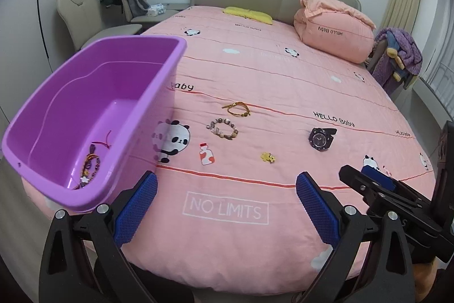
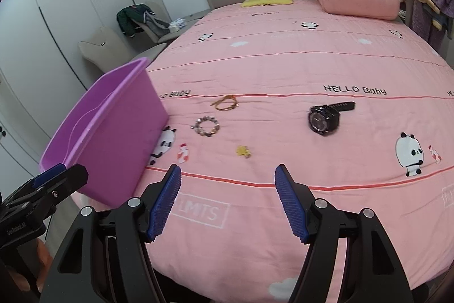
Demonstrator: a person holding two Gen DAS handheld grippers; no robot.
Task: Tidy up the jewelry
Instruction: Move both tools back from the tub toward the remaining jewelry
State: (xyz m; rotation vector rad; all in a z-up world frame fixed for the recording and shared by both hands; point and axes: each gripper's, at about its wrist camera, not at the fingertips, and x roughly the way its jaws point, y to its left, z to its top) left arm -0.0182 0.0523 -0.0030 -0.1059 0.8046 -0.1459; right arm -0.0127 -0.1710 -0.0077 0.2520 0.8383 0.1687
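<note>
Bedspread (image 1: 283, 75) stretches wide and flat beyond both grippers; left gripper (image 1: 226, 206) and right gripper (image 2: 227, 199) hang near its front edge, jaws spread wide, holding nothing. Purple bin (image 1: 159, 93) stands at the left edge, a beaded strand (image 1: 90, 168) inside. Gold cord bracelet (image 1: 237, 109), beaded bracelet (image 1: 222, 128), yellow charm (image 1: 268, 157) and black watch (image 1: 320, 139) lie apart.

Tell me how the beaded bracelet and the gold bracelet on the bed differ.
The beaded bracelet is a thick ring of chunky mottled beads in brown, pink and grey; the gold bracelet is a thin cord-like band in plain gold. The beaded bracelet forms a closed, rounded loop, while the gold bracelet has a loose end sticking out to one side. The beaded bracelet lies nearer the cameras; the gold bracelet lies just behind it. Both rest flat on the pink bedspread, outside the purple bin.
</note>
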